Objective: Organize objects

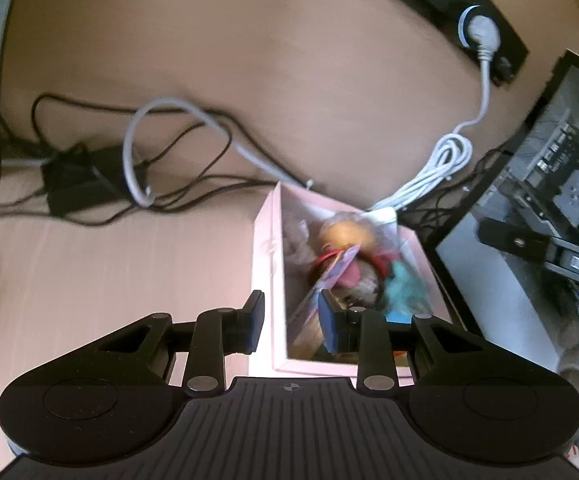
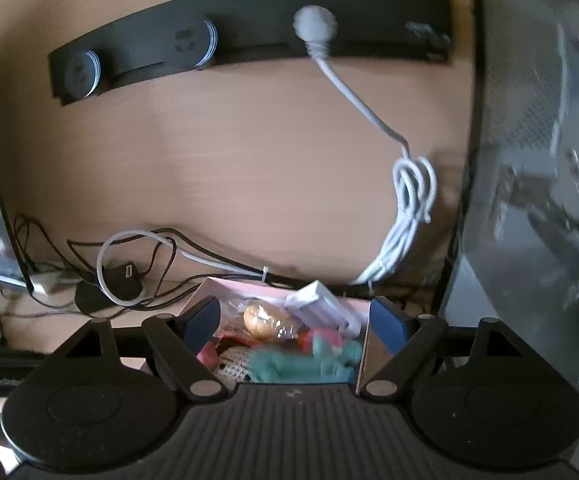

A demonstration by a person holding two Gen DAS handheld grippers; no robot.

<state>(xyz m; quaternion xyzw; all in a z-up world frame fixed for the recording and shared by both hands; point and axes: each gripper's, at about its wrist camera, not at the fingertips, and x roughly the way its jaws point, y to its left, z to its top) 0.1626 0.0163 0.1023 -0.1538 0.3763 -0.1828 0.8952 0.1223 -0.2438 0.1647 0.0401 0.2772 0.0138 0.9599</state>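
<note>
A pink box (image 1: pixel 267 248) full of small toys stands on the wooden desk; it also shows in the right wrist view (image 2: pixel 209 286). Inside lie a wrapped bun-like item (image 1: pixel 343 234) (image 2: pixel 263 320), a teal plush (image 1: pixel 403 284) (image 2: pixel 301 364) and a white packet (image 2: pixel 321 300). My left gripper (image 1: pixel 291 322) straddles the box's left wall, one finger outside and one inside, and I cannot tell if the pads touch it. My right gripper (image 2: pixel 295 322) is wide open over the box, its fingers by the box's two sides, holding nothing.
Black cables and a power adapter (image 1: pixel 77 184) lie left of the box. A bundled white cable (image 1: pixel 441 168) (image 2: pixel 409 208) runs to a black socket strip (image 1: pixel 469 20) (image 2: pixel 249 36) on the back panel. A computer case (image 1: pixel 549 200) (image 2: pixel 537 160) stands to the right.
</note>
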